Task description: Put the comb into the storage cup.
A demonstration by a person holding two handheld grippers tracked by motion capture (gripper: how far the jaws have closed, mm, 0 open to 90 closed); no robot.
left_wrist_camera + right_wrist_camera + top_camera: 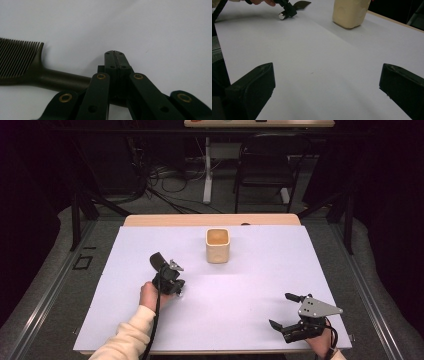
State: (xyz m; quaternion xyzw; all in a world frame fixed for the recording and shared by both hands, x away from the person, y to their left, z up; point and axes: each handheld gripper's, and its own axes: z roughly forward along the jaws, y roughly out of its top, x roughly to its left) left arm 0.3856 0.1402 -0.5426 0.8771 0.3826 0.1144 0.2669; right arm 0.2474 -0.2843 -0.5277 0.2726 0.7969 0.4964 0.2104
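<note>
Right tool (280, 310) sits nearest, jaws wide over the bare white counter (240, 285), well apart from the work. Beige cup (218, 246) stands upright mid-counter. Left tool (115, 53) is pinched shut on nothing, tips down at the dark comb (50, 77), whose handle runs under its jaws with the teeth pointing away, so the left hand is nearer.

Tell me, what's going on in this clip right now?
A person works at a white-covered table with two hand-held grippers. The left hand-held gripper has its jaws shut down at the handle of a dark comb lying flat on the table; whether it actually clamps the handle is unclear. The right hand-held gripper rests near the front edge, jaws open. A cream cup stands upright farther back.
</note>
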